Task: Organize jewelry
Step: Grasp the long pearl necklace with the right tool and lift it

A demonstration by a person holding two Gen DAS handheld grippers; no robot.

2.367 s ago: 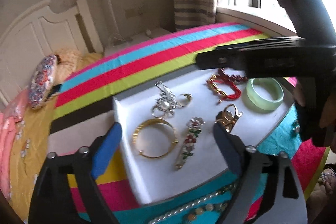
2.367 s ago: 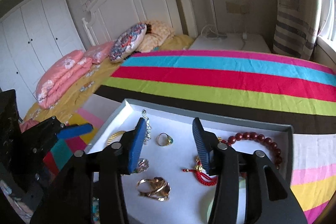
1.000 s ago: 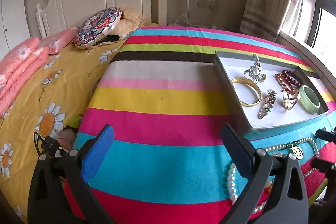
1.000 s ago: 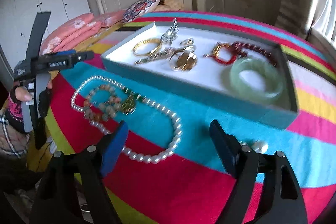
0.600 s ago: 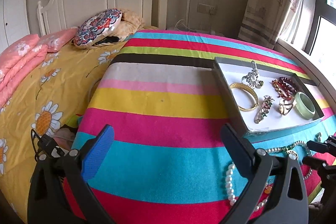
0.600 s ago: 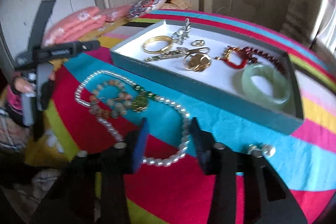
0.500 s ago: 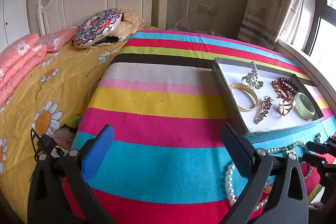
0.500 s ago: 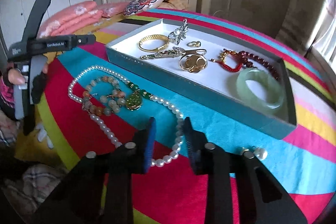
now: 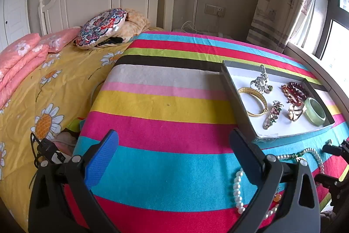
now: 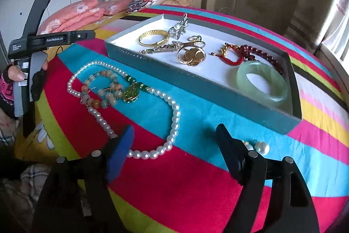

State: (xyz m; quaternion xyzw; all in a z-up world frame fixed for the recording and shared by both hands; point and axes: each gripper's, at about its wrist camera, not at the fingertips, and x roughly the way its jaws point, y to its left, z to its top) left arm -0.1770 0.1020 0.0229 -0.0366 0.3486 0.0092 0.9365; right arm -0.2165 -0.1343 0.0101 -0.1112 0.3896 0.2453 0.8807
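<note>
Our right gripper (image 10: 174,141) hangs over the striped blanket (image 10: 196,185) with its jaws opening; only the bottom loop of the pearl necklace (image 10: 174,121) lies in the gap, untouched by either pad. At 2 o'clock, just beside the right finger, sits a pearl earring (image 10: 261,147). Toward 11 o'clock a beaded bracelet (image 10: 102,91) and a gold pendant (image 10: 130,93) lie inside the pearl loop. At 12 o'clock the grey tray (image 10: 196,84) holds a jade bangle (image 10: 261,81), red bracelets (image 10: 246,54), a gold bangle (image 10: 152,37) and brooches. Our left gripper (image 9: 174,153) stands wide open over bare blanket, the tray (image 9: 236,99) at 2 o'clock, pearls at 4 o'clock.
</note>
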